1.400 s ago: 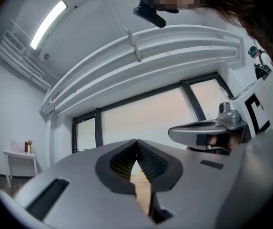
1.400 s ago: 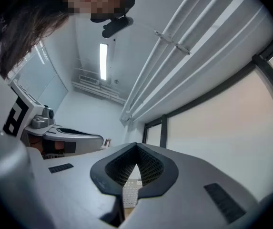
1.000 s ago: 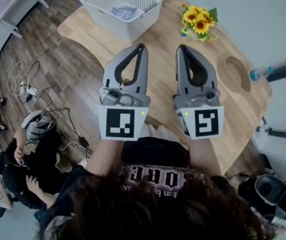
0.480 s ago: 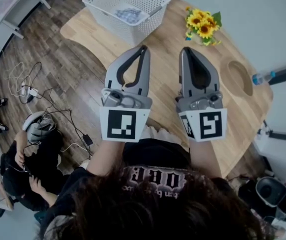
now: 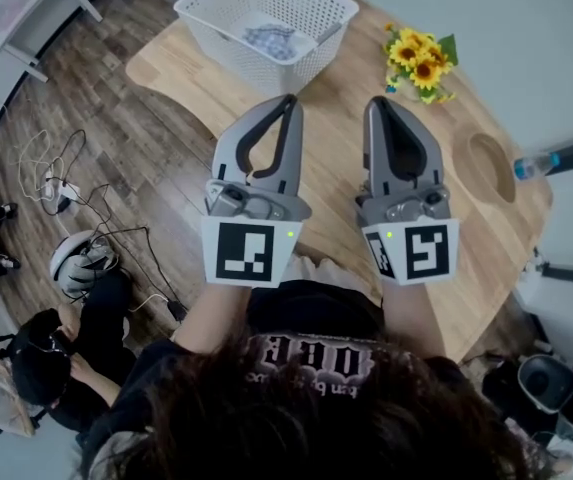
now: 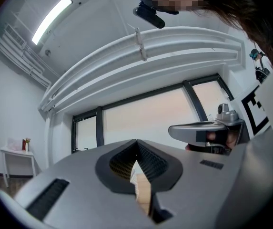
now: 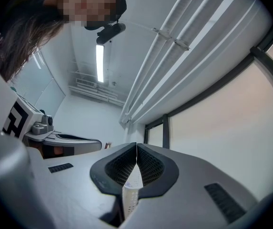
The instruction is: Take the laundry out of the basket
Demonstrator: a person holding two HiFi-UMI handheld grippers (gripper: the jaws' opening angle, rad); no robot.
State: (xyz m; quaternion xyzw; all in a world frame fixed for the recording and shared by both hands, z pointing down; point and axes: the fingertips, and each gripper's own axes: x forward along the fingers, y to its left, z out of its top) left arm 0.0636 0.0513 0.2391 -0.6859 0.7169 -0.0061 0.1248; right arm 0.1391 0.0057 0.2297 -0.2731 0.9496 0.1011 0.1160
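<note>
- Two grippers are held side by side above the near part of the table (image 5: 331, 108), both pointing toward its far end.
- The left gripper (image 5: 288, 101) has its jaws clenched tip to tip with nothing between them.
- The right gripper (image 5: 375, 103) is the same: jaws pressed together and empty.
- One white mesh basket (image 5: 224, 40) stands at the table's far left end, well apart from both grippers.
- The laundry (image 5: 271, 38) lies inside the basket on its bottom. It looks like one crumpled pale blue patterned cloth, though it is too small to be sure it is a single piece.
- One bunch of sunflowers (image 5: 421, 56) lies on the table to the right of the basket.
- One round wooden bowl (image 5: 488, 165) sits near the table's right edge.
- One blue-capped bottle (image 5: 531, 165) shows just beyond the bowl.
</note>
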